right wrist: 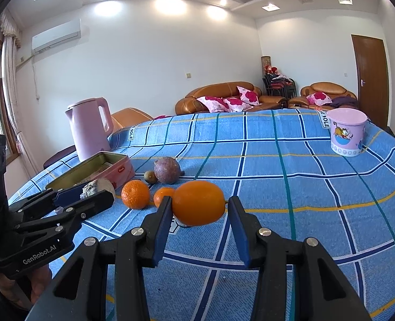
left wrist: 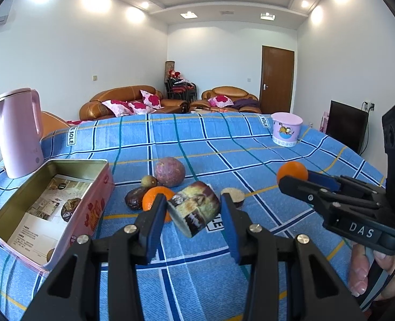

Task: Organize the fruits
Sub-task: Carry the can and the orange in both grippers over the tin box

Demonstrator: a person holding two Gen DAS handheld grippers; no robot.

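Two grippers each squeezed something: the left gripper (left wrist: 193, 208) a cut fruit chunk (left wrist: 194, 207), the right gripper (right wrist: 198, 208) an orange (right wrist: 198, 206), both right of the tin box (left wrist: 50, 208). The round orange could slip and roll.

Two low wrist views, facing sofas (left wrist: 133, 103), sharing perhaps most of table (right wrist: 304, 187)

In the left wrist view, the pink tin (left wrist: 63, 208) hides part of the dark fruit (left wrist: 70, 210) inside it. The left gripper's finger (left wrist: 154, 214) covers part of an orange (left wrist: 154, 200). A small half fruit (left wrist: 235, 195), perhaps a passion fruit, sits partly behind the other finger.
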